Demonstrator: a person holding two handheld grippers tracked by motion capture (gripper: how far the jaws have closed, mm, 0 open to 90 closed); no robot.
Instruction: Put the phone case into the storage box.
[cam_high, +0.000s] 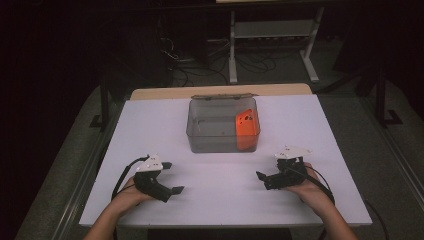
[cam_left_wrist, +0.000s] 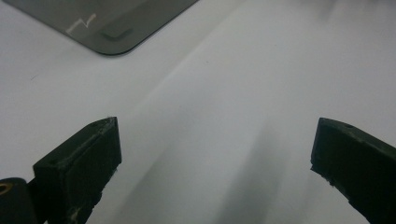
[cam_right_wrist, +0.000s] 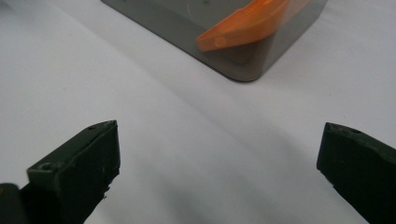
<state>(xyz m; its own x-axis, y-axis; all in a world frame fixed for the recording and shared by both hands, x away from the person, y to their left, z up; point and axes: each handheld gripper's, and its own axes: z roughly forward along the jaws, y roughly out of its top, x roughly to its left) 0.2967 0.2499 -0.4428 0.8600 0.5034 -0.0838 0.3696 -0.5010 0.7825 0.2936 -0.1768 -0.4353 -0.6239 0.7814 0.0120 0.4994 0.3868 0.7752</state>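
— How far along is the work judged to be?
— Barely begun: both the left tongs (cam_high: 169, 177) and right tongs (cam_high: 270, 170) are held wide apart, empty, on the surface (cam_high: 220, 180).
— And the orange piece (cam_high: 246, 122)?
— Leaned inside the grey bin (cam_high: 210, 132), seemingly untouched.

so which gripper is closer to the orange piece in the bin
Right. The orange piece leans in the bin's right end; the right gripper rests just below and right of it, the left gripper lies past the bin's left corner.

Lab: white test table (cam_high: 150, 125), tangled floor cables (cam_high: 200, 65).
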